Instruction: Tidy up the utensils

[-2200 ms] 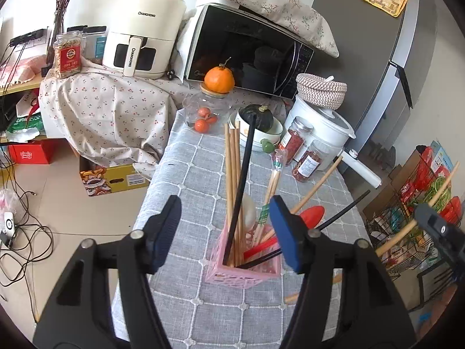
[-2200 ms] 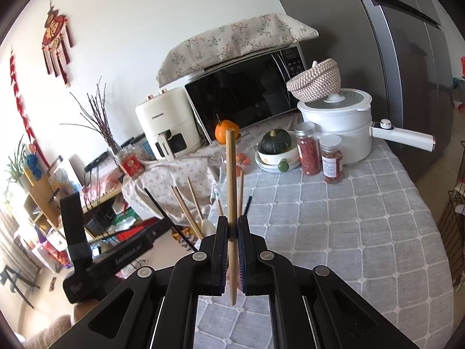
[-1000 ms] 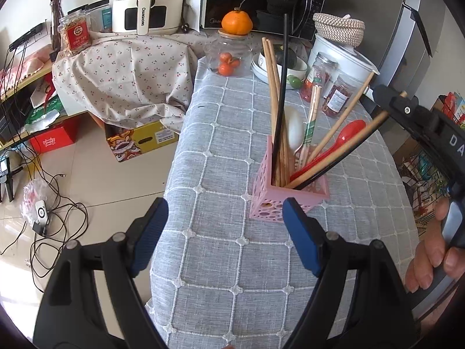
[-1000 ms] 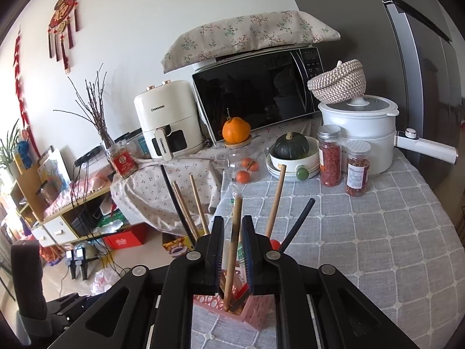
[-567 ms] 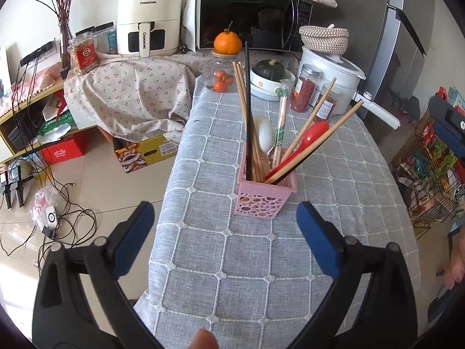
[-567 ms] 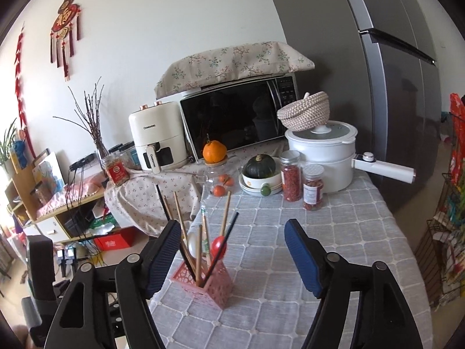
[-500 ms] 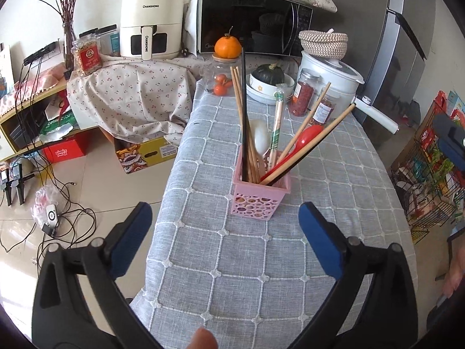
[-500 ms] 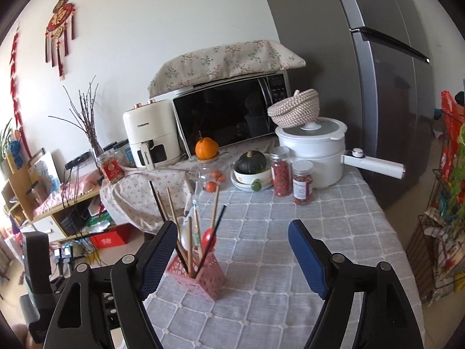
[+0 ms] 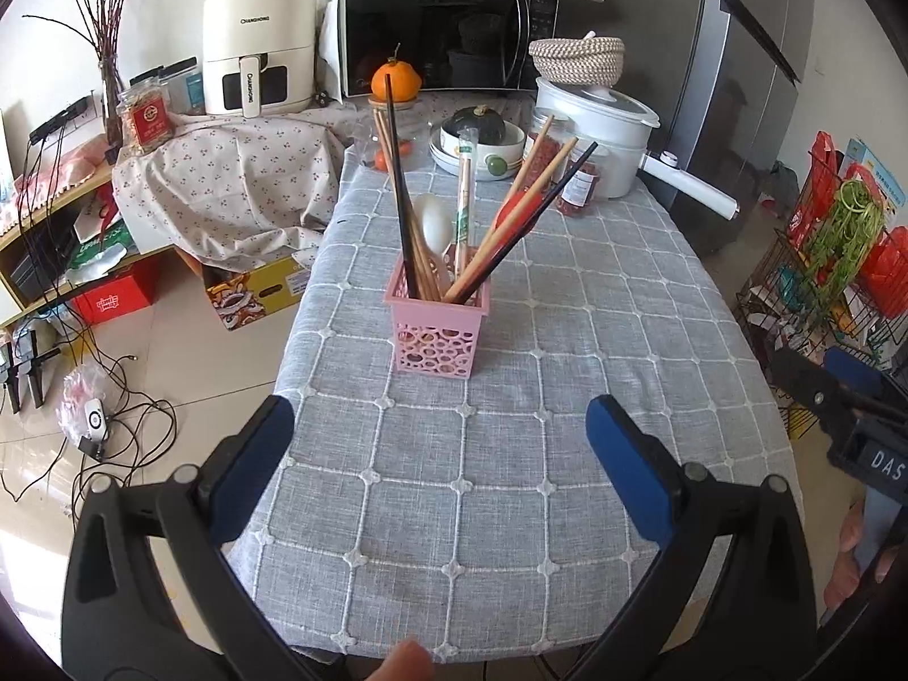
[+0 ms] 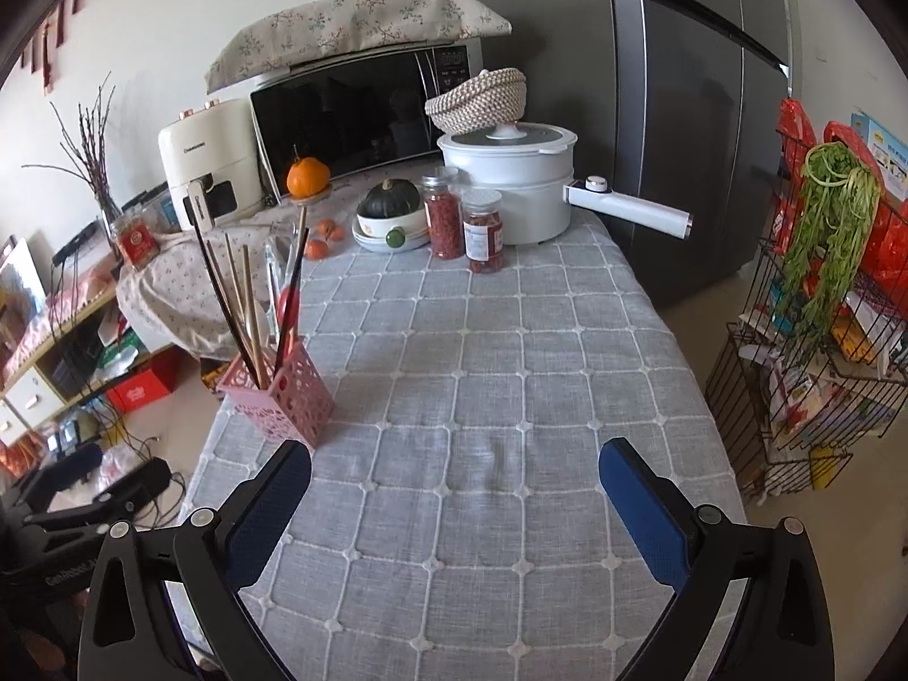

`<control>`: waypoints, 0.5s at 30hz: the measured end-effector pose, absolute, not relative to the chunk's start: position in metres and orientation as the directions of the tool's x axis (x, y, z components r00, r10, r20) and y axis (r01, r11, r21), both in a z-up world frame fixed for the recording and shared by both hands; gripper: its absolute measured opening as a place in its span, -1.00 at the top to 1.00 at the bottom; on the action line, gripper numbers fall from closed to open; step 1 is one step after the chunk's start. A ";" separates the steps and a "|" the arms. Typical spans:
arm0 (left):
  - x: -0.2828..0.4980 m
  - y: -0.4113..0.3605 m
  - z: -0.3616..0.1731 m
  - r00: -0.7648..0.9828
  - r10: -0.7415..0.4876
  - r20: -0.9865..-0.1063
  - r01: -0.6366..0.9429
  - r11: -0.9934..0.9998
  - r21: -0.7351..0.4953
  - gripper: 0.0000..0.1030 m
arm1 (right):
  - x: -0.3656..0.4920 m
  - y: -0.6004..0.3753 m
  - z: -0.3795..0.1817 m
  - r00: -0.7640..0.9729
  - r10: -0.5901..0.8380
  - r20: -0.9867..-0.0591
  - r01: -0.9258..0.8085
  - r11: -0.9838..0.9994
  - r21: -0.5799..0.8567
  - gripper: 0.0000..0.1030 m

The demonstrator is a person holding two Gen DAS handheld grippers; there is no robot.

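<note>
Both hand-held grippers are empty: my right hand-held gripper [image 10: 454,488] has just been opening and now gapes wide, its chopstick dropped into the pink holder [image 9: 437,323] mid-desk near the left edge; my left hand-held gripper [image 9: 440,448] is equally wide. Sorting looks finished.

1. Setting: a lived-in home kitchen and dining corner.
2. Appliances: a microwave [image 10: 363,108] under a floral cloth, a white air fryer [image 9: 258,45], a tall grey refrigerator [image 10: 686,113] and a white electric pot [image 10: 508,181].
3. Food: an orange [image 9: 396,79], a dark squash [image 10: 389,198] in a bowl, spice jars [image 10: 482,230] and greens [image 10: 823,227] in a wire rack.
4. Furnishing: a dining table with a grey checked tablecloth [image 10: 511,397] – cables and boxes on the tiled floor [image 9: 147,397].
</note>
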State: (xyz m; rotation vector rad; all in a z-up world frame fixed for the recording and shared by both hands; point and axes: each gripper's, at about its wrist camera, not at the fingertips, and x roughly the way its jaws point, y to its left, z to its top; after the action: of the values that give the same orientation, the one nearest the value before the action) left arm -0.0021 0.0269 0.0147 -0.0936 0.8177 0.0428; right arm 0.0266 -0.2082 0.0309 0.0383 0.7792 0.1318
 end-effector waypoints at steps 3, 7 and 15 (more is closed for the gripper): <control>-0.004 0.027 0.016 0.693 0.016 -0.721 -0.080 0.995 -0.056 -0.99 | 0.026 -0.207 0.024 0.687 0.120 -0.717 -0.113 0.992 0.058 -0.99; -0.003 0.026 0.015 0.697 0.028 -0.717 -0.086 0.995 -0.045 -0.99 | 0.027 -0.205 0.020 0.683 0.108 -0.723 -0.112 0.993 0.043 -0.99; -0.004 0.018 0.016 0.705 0.037 -0.708 -0.077 0.997 -0.025 -0.99 | 0.033 -0.201 0.023 0.688 0.094 -0.719 -0.095 0.995 0.038 -0.99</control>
State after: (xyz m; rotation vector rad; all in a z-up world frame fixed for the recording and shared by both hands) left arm -0.0044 0.0183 0.0157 -0.0537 0.7858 0.0630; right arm 0.0333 -0.2008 0.0231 -0.0022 0.8049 0.1056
